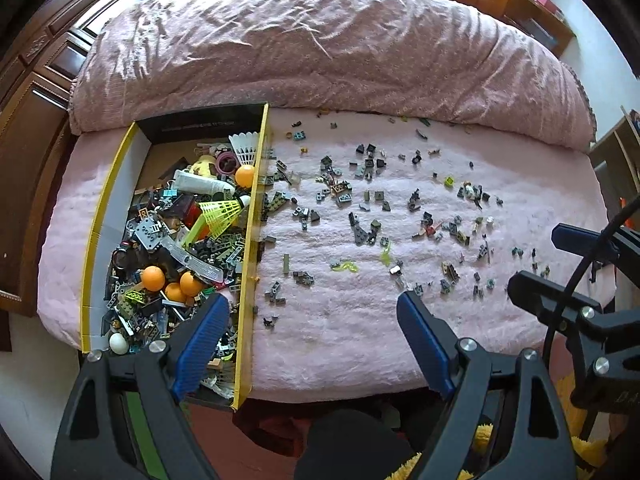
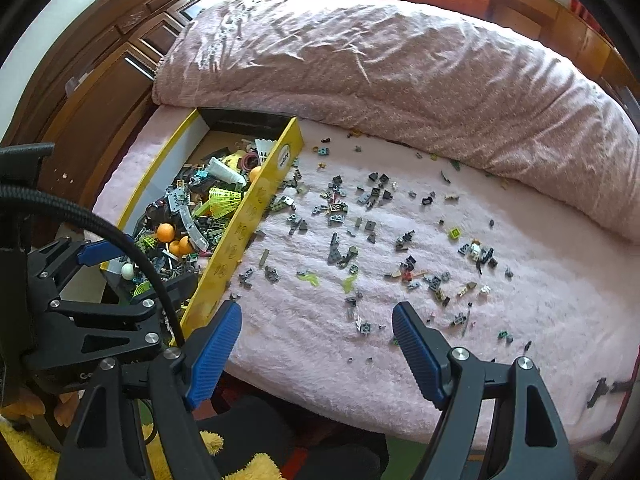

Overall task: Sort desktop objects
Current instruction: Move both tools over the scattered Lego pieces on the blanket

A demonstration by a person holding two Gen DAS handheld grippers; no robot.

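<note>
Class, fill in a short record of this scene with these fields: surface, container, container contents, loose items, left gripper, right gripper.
surface: pink fuzzy blanket on a bed, rumpled quilt behind
container: yellow-edged box, open top, on the blanket's left part
container contents: small bricks, orange balls, white shuttlecock, yellow-green shuttlecock
loose items: small building bricks scattered over the blanket right of the box
left gripper: open, empty
right gripper: open, empty

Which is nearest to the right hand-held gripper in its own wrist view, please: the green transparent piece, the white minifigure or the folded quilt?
From the right hand-held gripper:
1. Green transparent piece, just ahead.
2. White minifigure, ahead, rightward.
3. Folded quilt, far across.
</note>
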